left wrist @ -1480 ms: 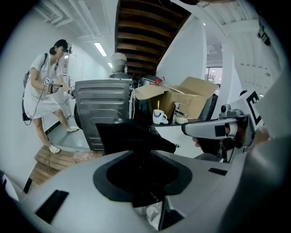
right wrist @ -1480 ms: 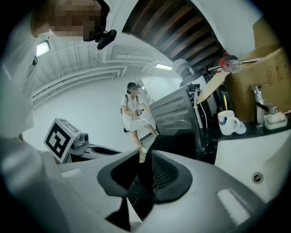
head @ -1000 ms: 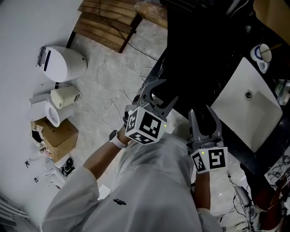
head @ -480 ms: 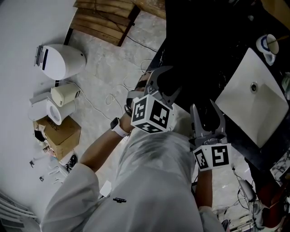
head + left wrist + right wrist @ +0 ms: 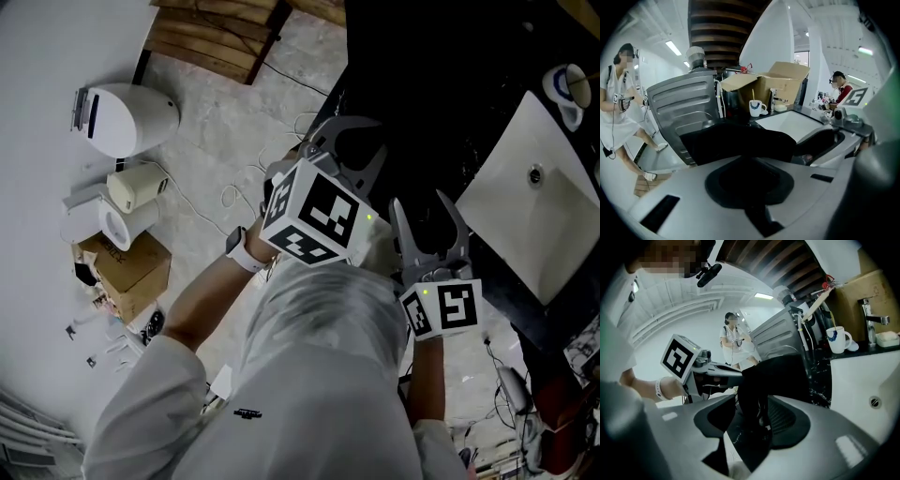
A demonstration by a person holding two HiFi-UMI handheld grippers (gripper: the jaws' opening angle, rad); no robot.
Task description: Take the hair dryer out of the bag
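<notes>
The person's left forearm reaches up and to the right from the near side, a white watch point(image 5: 240, 253) on its wrist, and carries the left gripper point(image 5: 367, 139) tilted steeply down over the near left edge of the black bag point(image 5: 740, 140). Its jaws have just been closing. In the left gripper view they stand together with the bag's dark cloth running down into the hollow between them, clenched on the bag's edge. The right gripper point(image 5: 422, 211) sits just to the right, held closer to level and pointing at the same dark mass. Its jaws have just been opening and stand wide apart. A hanging fold of the bag lies between them, and neither pad presses on it.

The bag rests on the dark surface point(image 5: 487, 56), left of a white sink point(image 5: 525, 225). It is too dark to see into, and the hair dryer does not show in any view. A white mug point(image 5: 567, 86) with a blue mark stands at the far right of the sink, holding a thin stick. An open cardboard box point(image 5: 780, 82) stands behind it, its contents out of sight. On the floor at the left lie a white rounded appliance point(image 5: 127, 120) and a smaller carton point(image 5: 131, 277).

Each gripper's cube bears black-and-white square markers. The print on the carton is too small to read.
</notes>
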